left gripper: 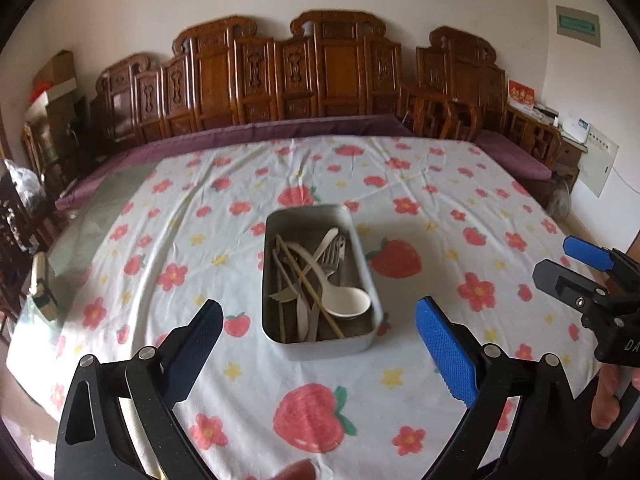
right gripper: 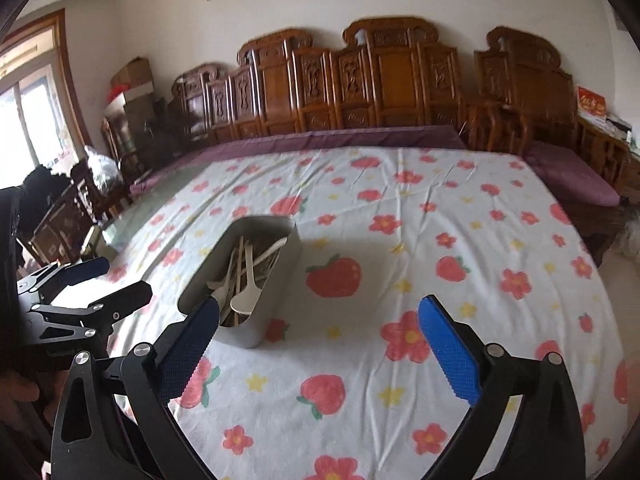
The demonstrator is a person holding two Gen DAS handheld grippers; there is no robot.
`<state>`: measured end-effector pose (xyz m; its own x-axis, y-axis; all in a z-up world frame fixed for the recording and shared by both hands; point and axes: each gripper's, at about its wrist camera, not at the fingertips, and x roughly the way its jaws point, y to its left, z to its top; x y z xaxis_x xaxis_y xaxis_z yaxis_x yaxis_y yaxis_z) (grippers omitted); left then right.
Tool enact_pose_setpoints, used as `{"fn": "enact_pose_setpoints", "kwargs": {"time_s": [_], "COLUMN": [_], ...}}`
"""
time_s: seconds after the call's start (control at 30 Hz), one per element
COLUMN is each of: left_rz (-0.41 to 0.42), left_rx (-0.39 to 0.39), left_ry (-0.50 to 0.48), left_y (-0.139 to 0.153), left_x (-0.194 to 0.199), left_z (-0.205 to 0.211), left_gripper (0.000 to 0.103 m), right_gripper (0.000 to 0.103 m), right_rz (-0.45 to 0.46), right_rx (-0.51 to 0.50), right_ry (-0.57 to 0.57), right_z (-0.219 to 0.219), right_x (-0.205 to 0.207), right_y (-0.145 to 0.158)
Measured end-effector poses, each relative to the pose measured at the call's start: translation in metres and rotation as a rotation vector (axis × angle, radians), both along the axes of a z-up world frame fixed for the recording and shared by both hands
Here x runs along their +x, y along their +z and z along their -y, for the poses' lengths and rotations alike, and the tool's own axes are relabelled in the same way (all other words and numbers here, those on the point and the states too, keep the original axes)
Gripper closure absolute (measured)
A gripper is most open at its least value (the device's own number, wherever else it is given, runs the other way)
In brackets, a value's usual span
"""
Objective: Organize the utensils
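A grey metal tin [left gripper: 276, 332] stands in the middle of the table and holds several utensils: a white ladle spoon [left gripper: 344, 300], forks, knives and wooden chopsticks. My left gripper [left gripper: 318, 312] hovers above and in front of the tin, open, nothing between its blue pads. In the right wrist view the same tin [right gripper: 276, 276] lies to the left of my right gripper [right gripper: 320, 312], which is also open and empty. Each gripper shows at the edge of the other's view: the right gripper [left gripper: 576, 268] and the left gripper [right gripper: 104, 280].
A white tablecloth [left gripper: 400, 360] printed with strawberries and flowers covers the table. Carved wooden chairs [left gripper: 336, 68] and a purple-cushioned bench line the far side. Boxes and clutter stand at the left, a side table with papers at the right.
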<state>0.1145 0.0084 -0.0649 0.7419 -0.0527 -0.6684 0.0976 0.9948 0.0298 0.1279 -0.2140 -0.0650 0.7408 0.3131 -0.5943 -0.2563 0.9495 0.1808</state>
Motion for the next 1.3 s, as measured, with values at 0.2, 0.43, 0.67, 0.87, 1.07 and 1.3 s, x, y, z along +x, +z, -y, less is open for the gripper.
{"fn": "enact_pose_setpoints", "kwargs": {"time_s": [0.2,0.43,0.67,0.87,1.07,1.3], "left_rz": [0.072,0.149,0.218,0.244,0.246,0.242], "left_rx": [-0.025,-0.022,-0.049,-0.044,-0.047,-0.047], "left_ry": [0.004,0.009,0.019,0.017,0.018,0.018], "left_y": [0.035,0.068,0.092,0.101,0.102,0.103], "left_x": [-0.026,-0.054,-0.074,-0.084,-0.085,-0.087], "left_z": [0.010,0.015,0.011,0.012,0.013,0.013], "left_gripper": [0.010,0.010,0.010,0.010,0.010,0.010], "right_gripper": [0.003,0.003,0.003,0.003,0.003,0.003], "right_rz": [0.087,0.182,0.252,0.267,0.269,0.263], "right_rx": [0.015,0.024,0.031,0.025,0.021,0.022], "right_ry": [-0.032,-0.053,-0.066,-0.065,-0.068,-0.074], "right_z": [0.017,0.026,0.028,0.026,0.024,0.025], "right_x": [-0.028,-0.060,-0.086,-0.094,-0.094,-0.094], "right_y": [0.033,0.069,0.093,0.098,0.100,0.101]}}
